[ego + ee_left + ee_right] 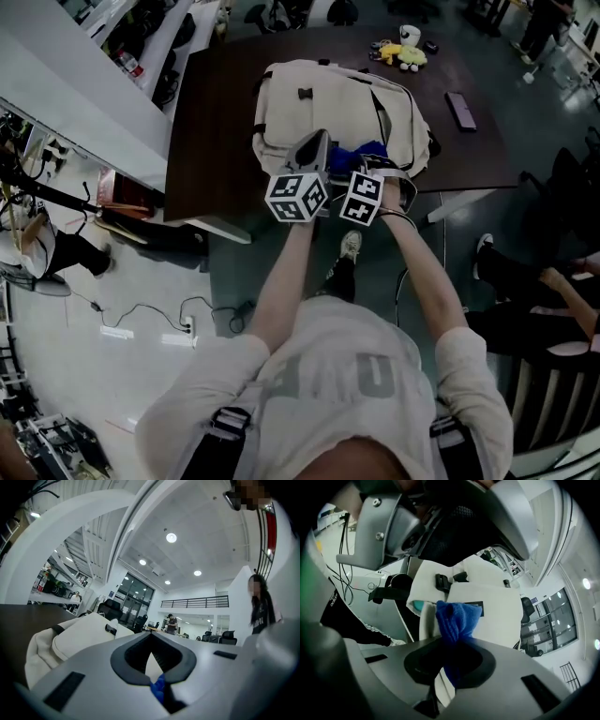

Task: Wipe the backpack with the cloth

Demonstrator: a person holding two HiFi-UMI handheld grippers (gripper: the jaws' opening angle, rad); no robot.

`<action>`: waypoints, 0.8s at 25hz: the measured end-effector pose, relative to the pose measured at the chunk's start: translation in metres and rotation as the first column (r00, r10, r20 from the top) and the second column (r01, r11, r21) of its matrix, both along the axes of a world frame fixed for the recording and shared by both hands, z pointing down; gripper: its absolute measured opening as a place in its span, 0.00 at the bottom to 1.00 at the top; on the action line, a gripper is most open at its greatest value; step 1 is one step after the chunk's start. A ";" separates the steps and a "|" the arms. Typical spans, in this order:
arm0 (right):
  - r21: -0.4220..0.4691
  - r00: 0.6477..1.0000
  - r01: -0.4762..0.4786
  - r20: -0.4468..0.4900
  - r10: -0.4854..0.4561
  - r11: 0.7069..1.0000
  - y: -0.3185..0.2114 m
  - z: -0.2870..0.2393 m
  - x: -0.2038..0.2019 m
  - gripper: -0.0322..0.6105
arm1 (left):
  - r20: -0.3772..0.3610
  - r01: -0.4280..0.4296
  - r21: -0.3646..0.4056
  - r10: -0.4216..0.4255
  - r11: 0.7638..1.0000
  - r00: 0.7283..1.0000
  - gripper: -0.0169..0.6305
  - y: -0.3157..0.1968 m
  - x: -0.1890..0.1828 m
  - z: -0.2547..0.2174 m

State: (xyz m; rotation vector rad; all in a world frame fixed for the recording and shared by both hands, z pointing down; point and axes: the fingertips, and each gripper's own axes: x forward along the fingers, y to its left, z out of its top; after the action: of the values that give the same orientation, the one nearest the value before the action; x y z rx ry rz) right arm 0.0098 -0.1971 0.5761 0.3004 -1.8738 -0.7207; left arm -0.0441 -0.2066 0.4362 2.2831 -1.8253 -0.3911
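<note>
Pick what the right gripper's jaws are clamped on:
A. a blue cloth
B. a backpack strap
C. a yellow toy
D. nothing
A: in the right gripper view, the right gripper has its jaws shut on the cloth, which bunches up blue in front of the backpack.

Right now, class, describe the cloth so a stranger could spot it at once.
On the dark table lies a cream backpack. At its near edge, the right gripper pinches the cloth: a small fuzzy bundle, the only bright blue thing against pale fabric.
</note>
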 end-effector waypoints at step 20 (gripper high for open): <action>-0.126 0.990 0.129 -0.032 -0.134 0.984 0.064 0.025 0.004 0.11 | -0.007 -0.007 -0.010 0.007 1.000 1.000 0.03 0.021 0.016 0.007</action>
State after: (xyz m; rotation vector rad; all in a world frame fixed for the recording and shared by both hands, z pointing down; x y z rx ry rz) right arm 0.0141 -0.1329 0.6011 0.0827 -1.9039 -0.6904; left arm -0.0283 -0.1860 0.4433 2.2780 -1.8121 -0.3874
